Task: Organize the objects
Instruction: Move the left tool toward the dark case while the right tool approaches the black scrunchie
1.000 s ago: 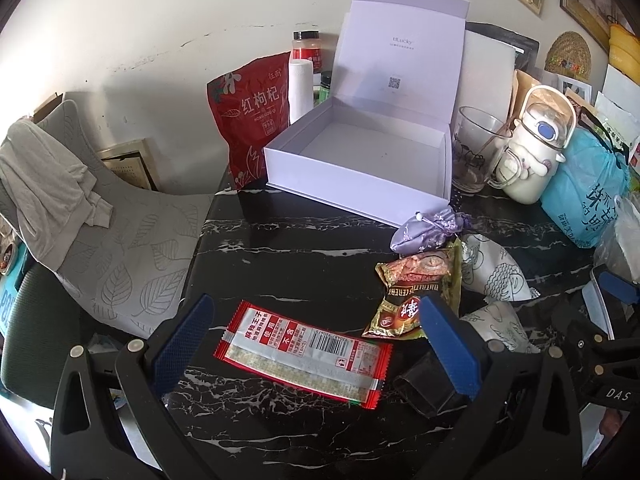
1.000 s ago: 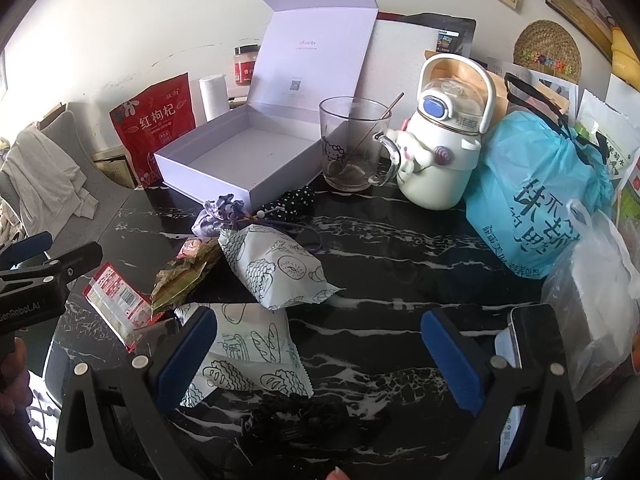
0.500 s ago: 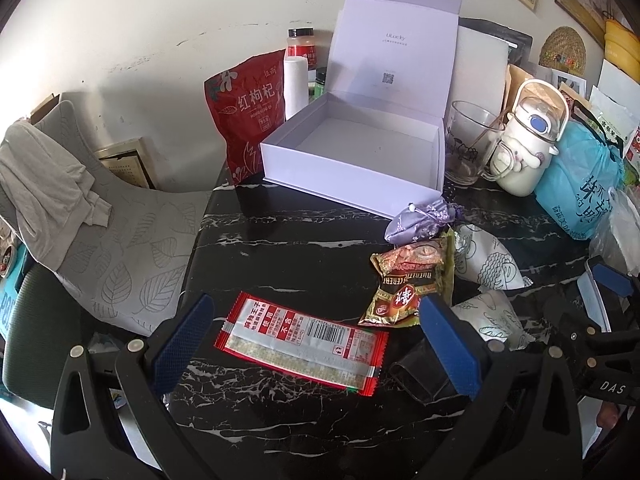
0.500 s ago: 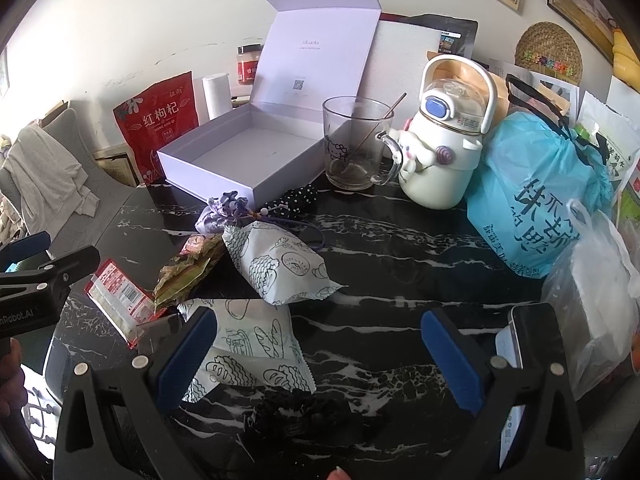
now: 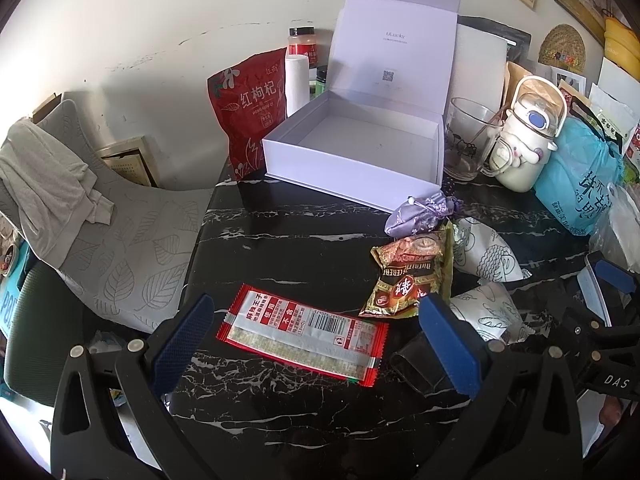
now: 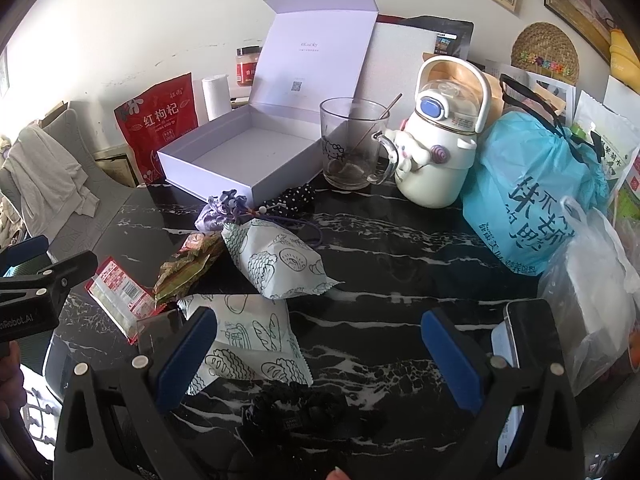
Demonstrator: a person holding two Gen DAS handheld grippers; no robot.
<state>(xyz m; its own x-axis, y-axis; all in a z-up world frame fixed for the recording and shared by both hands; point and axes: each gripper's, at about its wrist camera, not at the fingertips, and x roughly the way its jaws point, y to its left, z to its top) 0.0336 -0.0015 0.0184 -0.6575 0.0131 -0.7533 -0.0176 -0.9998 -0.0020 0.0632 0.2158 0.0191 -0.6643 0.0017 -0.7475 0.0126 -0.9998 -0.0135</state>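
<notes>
I have both grippers hovering over the clutter with nothing picked yet, so I judge this as the approach before the first pick. My left gripper is spread wide and lined up on the red snack packet, which lies flat on the black marbled table between its blue pads. My right gripper is likewise wide and empty, with a white printed pouch by its left pad and a black scrunchie just under it. The likely destination is the open white box, empty, lid raised, at the far edge of the table. Next I need to lower the left gripper onto the packet; it is thin and flat, so pinching an edge seems wiser than pressing straight down. A brown snack bag and a purple drawstring pouch wait between packet and box. Around them the table is crowded: a glass mug, a white kettle-shaped bottle, a blue plastic bag. A grey chair draped with cloth stands to the left by a pale wall.
</notes>
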